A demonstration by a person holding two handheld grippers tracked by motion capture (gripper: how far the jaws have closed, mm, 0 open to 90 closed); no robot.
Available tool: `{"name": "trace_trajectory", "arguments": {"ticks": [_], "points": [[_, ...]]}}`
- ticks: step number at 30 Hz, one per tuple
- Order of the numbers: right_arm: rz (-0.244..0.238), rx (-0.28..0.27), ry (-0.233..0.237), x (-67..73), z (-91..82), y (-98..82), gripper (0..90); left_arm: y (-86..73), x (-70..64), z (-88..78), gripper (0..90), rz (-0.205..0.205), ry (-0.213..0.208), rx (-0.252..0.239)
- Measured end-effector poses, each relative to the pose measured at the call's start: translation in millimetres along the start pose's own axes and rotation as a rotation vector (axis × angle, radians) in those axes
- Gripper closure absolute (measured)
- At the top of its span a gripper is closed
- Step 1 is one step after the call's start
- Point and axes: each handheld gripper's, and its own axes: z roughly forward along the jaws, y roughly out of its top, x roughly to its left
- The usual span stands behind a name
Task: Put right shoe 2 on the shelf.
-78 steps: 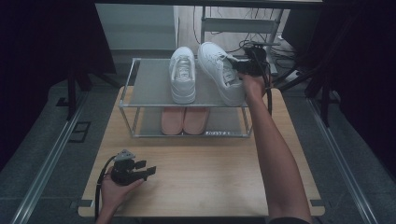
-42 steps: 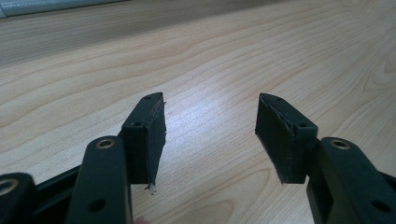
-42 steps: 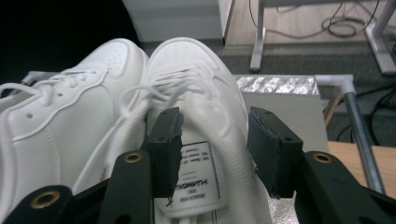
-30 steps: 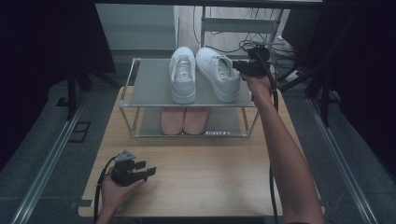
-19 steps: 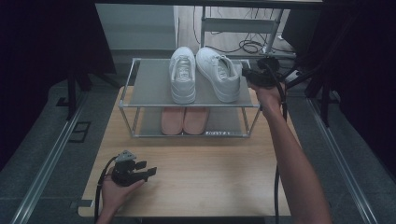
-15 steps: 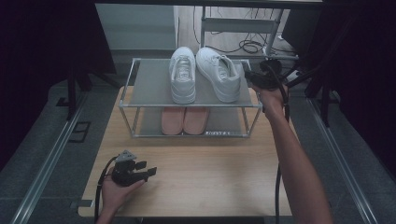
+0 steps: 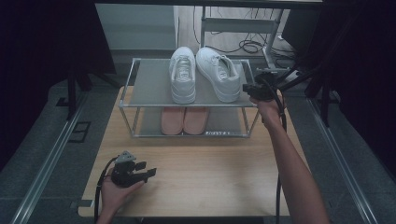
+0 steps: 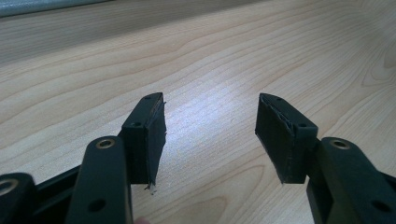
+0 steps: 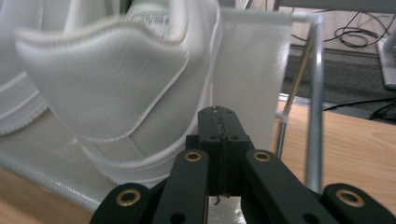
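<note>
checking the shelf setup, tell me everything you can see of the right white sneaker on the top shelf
The right white sneaker is a low-top of smooth white, leather-like material with laces, a padded heel collar and a thick white sole. It stands upright on the grey mesh top shelf, angled, toe toward the far left, heel toward the shelf's front right corner. Beside it is the left white sneaker. The right gripper, jaws shut and empty, sits just behind its heel.

Your white sneaker sits upright on the shoe rack's top shelf, right of its mate, toe pointing away and angled left, heel near the front right corner.
</note>
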Motion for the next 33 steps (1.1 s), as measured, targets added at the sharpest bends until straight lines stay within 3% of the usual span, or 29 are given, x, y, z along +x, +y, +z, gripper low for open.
{"name": "trace_trajectory", "arguments": {"ticks": [5, 13, 20, 33], "points": [[-0.012, 0.004, -0.007, 5.1, 6.0, -3.6, 89.5, -0.4, 1.8, -1.3, 43.2, -0.002, 0.004, 0.0], [-0.003, -0.004, 0.015, 8.7, 1.8, -2.1, 89.7, -0.3, 3.1, -2.2, 43.2, -0.01, 0.005, -0.004], [-0.025, -0.002, 0.034, 19.7, -3.9, 0.4, 89.7, -0.4, 2.9, -1.5, 43.2, -0.007, 0.003, -0.004], [-0.069, -0.001, 0.116, 46.2, -7.3, -0.4, 89.7, 0.1, 2.5, -0.5, 43.2, -0.001, 0.002, 0.001]]}}
